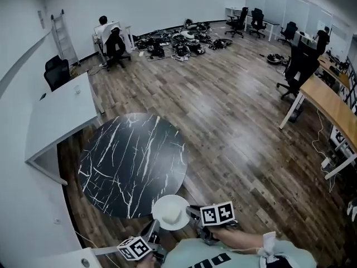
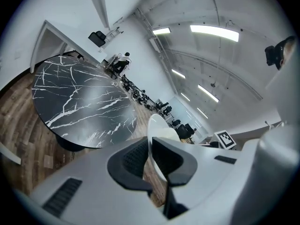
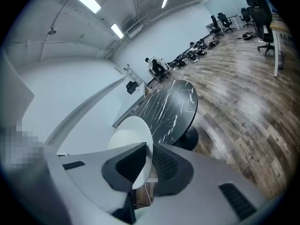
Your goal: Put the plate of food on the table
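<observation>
Holding plate (image 1: 171, 212), left tool (image 2: 150, 149) and right tool (image 3: 151, 159) cover its rim.

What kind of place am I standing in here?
Probably an open-plan office or lab workspace: desks and wheeled office chairs line the right side, a person sits by the far wall, and a heap of cables and gear lies on the wood floor.

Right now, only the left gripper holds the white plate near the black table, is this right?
No: the right gripper grips the plate too, with the left gripper, as the right gripper view shows. The plate is white and near the black table.
</observation>
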Demonstrator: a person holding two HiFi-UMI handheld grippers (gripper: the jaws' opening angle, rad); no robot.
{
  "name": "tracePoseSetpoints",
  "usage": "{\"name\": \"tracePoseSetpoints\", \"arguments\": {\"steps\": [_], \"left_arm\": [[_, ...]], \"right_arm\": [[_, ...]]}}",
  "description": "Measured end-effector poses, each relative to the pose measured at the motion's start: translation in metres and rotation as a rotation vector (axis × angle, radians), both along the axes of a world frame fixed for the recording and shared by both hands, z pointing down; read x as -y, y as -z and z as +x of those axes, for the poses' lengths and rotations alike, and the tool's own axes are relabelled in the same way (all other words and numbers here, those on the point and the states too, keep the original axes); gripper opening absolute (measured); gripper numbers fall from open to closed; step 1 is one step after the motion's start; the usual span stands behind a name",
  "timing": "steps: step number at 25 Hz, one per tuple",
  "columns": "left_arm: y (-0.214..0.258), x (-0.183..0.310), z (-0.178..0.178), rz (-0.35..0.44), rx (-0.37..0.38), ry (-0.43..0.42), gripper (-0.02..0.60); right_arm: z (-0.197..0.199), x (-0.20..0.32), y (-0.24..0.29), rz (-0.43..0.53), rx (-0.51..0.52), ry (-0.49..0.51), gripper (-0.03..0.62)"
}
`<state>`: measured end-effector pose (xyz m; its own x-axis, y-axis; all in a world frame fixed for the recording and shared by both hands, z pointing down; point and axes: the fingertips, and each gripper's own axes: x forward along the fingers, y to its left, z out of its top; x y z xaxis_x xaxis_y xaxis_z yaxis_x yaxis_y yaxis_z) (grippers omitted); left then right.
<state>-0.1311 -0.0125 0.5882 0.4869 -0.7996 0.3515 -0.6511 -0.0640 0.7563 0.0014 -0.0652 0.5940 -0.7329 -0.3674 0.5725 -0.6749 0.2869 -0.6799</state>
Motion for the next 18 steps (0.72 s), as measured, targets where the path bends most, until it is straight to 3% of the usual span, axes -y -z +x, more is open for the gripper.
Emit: {"name": "tracePoseSetpoints", "arguments": {"steps": [18], "left_arm": [[-0.01, 0.049, 0.028, -0.099, 0.083, 0.165, 0.035]], "right_arm": [[0.012, 0.082, -0.019, -0.041, 0.089, 0.179, 0.044]]}}
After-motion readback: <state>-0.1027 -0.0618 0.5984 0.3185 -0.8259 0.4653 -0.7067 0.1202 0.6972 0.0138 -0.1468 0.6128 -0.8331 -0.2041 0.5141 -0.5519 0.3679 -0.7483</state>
